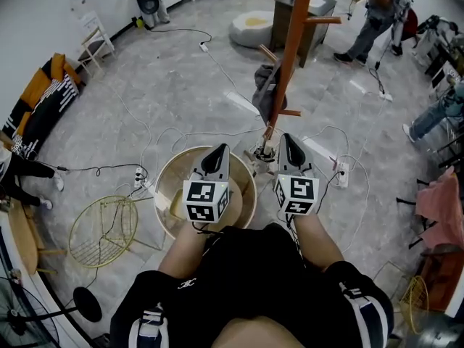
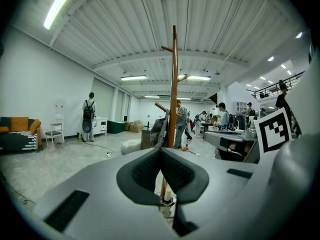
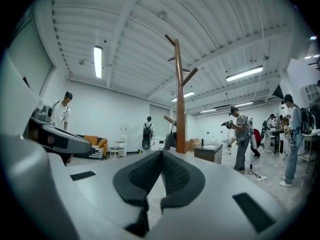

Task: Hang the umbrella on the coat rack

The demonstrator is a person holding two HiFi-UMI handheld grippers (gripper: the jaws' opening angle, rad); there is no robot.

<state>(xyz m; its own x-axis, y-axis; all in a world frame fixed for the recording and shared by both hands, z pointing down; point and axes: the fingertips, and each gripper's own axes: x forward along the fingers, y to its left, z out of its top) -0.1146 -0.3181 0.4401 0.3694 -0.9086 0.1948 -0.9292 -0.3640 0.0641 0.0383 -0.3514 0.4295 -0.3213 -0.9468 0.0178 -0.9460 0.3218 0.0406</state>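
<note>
The brown wooden coat rack [image 1: 291, 42] stands on the floor just ahead of me. A dark grey folded umbrella [image 1: 265, 91] hangs from one of its lower pegs, close against the pole. Both grippers are held low, short of the rack's base and apart from the umbrella. My left gripper [image 1: 218, 151] is shut and holds nothing; my right gripper [image 1: 288, 141] is likewise shut and empty. In the left gripper view the rack [image 2: 173, 99] rises past the shut jaws with the umbrella [image 2: 159, 130] at its left. The right gripper view shows the rack [image 3: 179, 99] and the umbrella [image 3: 171, 140] too.
A round wooden table [image 1: 171, 180] sits under my left gripper, a wire chair [image 1: 106, 230] to its left. Cables and a power strip [image 1: 342, 173] lie around the rack's base. A dark cabinet [image 1: 313, 22] and several people stand behind it; a couch [image 1: 42, 100] lines the left wall.
</note>
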